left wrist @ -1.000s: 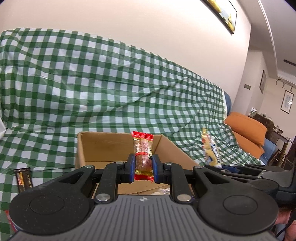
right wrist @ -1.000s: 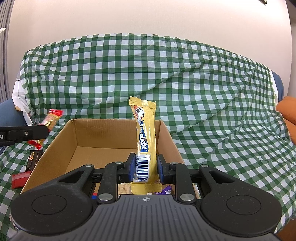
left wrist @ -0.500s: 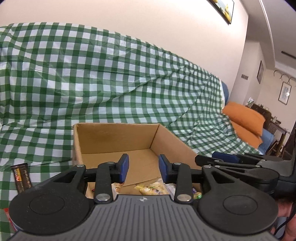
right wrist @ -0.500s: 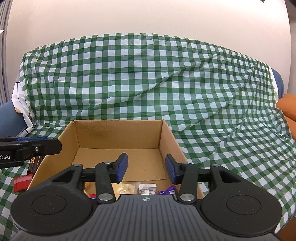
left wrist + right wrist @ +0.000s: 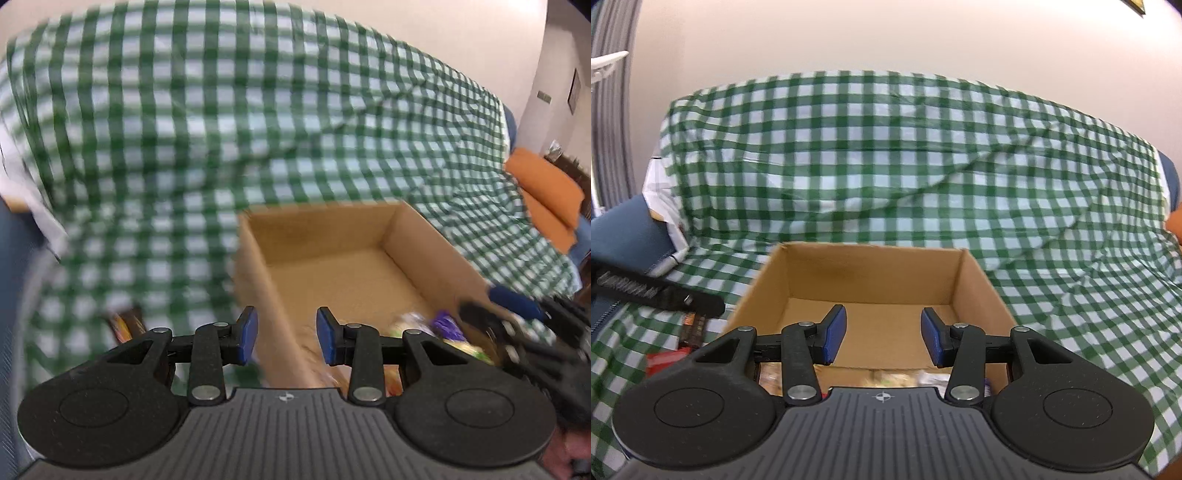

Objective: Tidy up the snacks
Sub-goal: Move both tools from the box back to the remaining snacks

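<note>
Both tongs, left point(image 5: 286, 339) and right point(image 5: 882, 339), spread and empty; snacks point(image 5: 897, 378) in cardboard box point(image 5: 868, 269) blurred, half-hidden.

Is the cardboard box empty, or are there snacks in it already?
Not empty. The cardboard box holds wrapped snacks bunched at its near end; the far part of its floor is bare. How many is unclear, since the picture is blurred.
</note>
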{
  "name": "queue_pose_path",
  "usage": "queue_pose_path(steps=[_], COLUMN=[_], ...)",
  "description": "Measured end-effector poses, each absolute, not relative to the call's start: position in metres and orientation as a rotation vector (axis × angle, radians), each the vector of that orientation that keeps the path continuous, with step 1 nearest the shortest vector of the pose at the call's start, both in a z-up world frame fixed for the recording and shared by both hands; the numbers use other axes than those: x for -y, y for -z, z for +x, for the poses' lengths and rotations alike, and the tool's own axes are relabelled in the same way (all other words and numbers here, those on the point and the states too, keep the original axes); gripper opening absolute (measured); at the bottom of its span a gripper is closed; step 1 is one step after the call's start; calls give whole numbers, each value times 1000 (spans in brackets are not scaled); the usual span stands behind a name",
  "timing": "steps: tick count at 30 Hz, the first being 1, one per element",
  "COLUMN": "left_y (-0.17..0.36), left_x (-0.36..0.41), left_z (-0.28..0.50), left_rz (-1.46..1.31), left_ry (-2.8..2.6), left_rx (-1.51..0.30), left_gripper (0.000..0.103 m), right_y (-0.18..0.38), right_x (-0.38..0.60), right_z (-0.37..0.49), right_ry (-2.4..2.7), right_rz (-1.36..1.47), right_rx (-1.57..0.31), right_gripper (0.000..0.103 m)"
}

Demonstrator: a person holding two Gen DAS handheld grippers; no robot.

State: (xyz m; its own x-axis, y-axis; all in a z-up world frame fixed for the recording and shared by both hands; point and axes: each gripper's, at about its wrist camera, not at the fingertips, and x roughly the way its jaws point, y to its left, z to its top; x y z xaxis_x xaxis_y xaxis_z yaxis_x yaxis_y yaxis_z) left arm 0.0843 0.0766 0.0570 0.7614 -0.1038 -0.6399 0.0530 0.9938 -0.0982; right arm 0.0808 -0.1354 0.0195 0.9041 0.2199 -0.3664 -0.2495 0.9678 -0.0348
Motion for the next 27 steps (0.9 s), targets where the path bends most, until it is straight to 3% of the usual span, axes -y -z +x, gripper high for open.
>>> queue_pose_path(steps=[8, 10, 14, 27], left_y=[-22, -5, -9, -25], left_x=[-140, -153, -179, -252], left_z=[99, 104, 100, 100], left_rz=[-139, -177, -310, -463], left_ry=[-31, -72, -80, -170], left_rx=[-651, -777, -772, -723], left_gripper=[39, 27, 26, 26], right_y=[-16, -14, -11, -20], right_x=[110, 103, 86, -6], right_z=[81, 79, 74, 68], right_ry=[-286, -299, -351, -502], right_rz=[-99, -113, -183, -196], right_rx=[-373, -374, -345, -361], right_gripper=[40, 35, 18, 17])
